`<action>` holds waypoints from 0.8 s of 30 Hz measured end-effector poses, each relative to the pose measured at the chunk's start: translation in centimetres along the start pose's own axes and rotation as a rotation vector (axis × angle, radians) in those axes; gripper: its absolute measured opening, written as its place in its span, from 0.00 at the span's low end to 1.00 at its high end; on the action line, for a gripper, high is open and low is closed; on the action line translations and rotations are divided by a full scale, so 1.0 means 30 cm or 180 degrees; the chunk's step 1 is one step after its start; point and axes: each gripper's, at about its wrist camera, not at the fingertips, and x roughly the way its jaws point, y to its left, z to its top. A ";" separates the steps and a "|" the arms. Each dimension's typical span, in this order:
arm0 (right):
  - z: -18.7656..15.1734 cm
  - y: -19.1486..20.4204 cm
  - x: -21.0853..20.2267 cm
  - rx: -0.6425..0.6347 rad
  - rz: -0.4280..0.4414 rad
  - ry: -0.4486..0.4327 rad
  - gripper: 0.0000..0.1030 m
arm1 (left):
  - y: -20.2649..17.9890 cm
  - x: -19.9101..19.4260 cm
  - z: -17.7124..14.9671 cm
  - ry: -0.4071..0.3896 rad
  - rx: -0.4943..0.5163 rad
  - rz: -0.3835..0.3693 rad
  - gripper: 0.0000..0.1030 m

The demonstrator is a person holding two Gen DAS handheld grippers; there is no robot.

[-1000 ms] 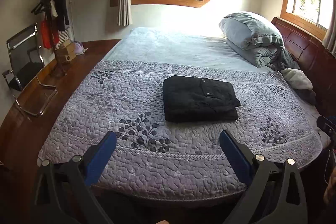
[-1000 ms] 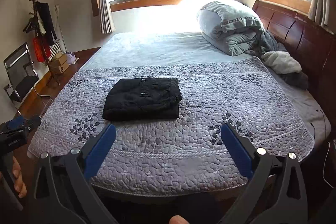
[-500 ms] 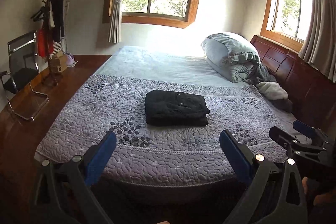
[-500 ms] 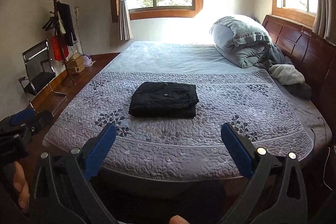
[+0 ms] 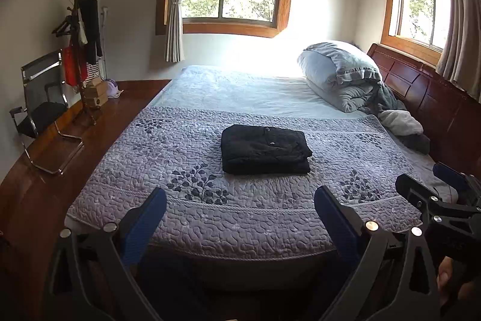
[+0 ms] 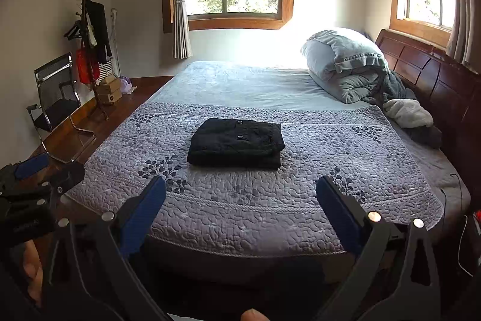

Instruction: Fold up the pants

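Black pants [image 5: 264, 149] lie folded into a compact rectangle on the purple quilted bedspread [image 5: 186, 218], near the middle of the bed; they also show in the right wrist view [image 6: 237, 143]. My left gripper [image 5: 240, 197] is open and empty, held back off the bed's near edge. My right gripper [image 6: 241, 188] is open and empty too, likewise short of the edge. Each gripper appears at the side of the other's view: the right gripper [image 5: 442, 185] and the left gripper [image 6: 39, 173].
A rolled grey duvet [image 5: 342, 74] and loose clothes [image 5: 402, 124] lie by the wooden headboard [image 5: 436, 98] on the right. A chair [image 5: 45, 110] and coat rack [image 5: 81, 50] stand on the wooden floor at left.
Both grippers have pulled back and up from the bed, so the folded pants look smaller and farther. The pants have not moved. Both grippers stay open.
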 end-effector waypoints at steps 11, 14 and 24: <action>0.000 0.002 0.014 -0.0005 -0.0006 0.0010 0.97 | 0.002 0.014 -0.001 0.0040 0.0012 0.0011 0.96; 0.001 -0.003 0.016 0.0000 -0.0017 0.0011 0.97 | -0.003 0.021 -0.001 0.0061 0.0024 -0.0018 0.96; 0.005 0.000 0.018 -0.0001 0.0021 0.0003 0.97 | -0.019 0.028 0.009 0.0086 0.0083 -0.0034 0.96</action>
